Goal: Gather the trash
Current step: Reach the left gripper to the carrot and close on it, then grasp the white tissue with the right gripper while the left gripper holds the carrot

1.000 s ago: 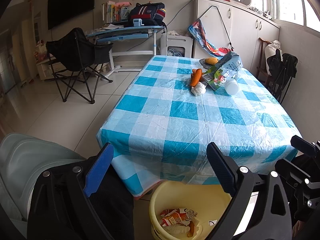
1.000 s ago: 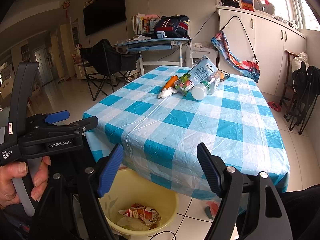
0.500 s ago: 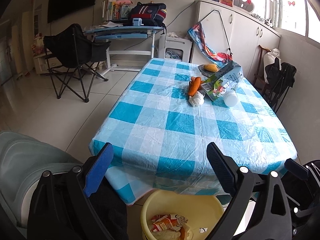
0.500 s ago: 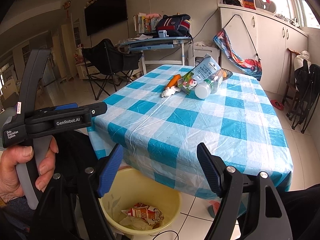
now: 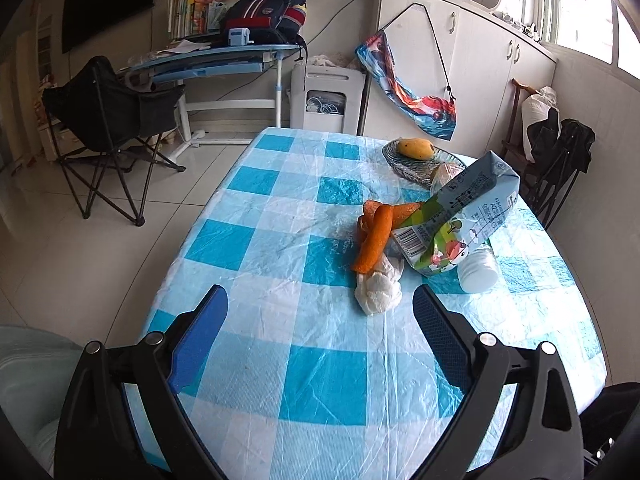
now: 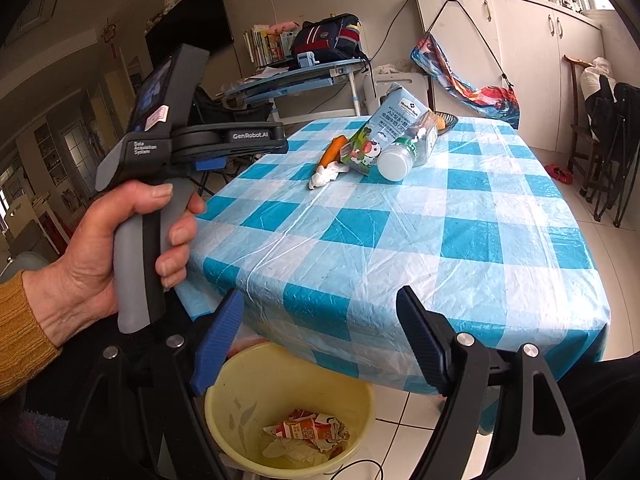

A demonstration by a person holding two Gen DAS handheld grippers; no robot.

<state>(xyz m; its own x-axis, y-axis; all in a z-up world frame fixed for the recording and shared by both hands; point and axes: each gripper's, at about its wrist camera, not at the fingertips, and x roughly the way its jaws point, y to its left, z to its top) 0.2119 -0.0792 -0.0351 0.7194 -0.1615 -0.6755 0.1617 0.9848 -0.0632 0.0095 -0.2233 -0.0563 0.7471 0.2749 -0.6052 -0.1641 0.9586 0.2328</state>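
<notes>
While a crumpled wrapper (image 6: 306, 432) is already seen in the bin (image 6: 224, 396), the carton (image 5: 460, 220), bottle (image 5: 478, 268), probably peel (image 5: 374, 240) and tissue (image 5: 378, 294) are left; both the left gripper (image 5: 320, 320) and right gripper (image 6: 320, 332) are held wide, empty.

Folding chair (image 5: 108, 120), desk (image 5: 216, 60), backpack (image 5: 264, 16)

The left tongs (image 5: 320, 312) stand wide apart over the near part of the bench (image 5: 320, 392), which wears a blue-and-white checked cloth, with nothing between the blue pads. Just beyond them lies a crumpled white tissue (image 5: 378, 292), touching orange peel (image 5: 374, 240). To the right a milk carton (image 5: 460, 220) leans tilted over a white-capped bottle (image 5: 478, 272). Farther off, a basket (image 5: 416, 162) holds a mango (image 5: 416, 148). A black folding chair (image 5: 108, 120) stands on the floor, far left.
</notes>
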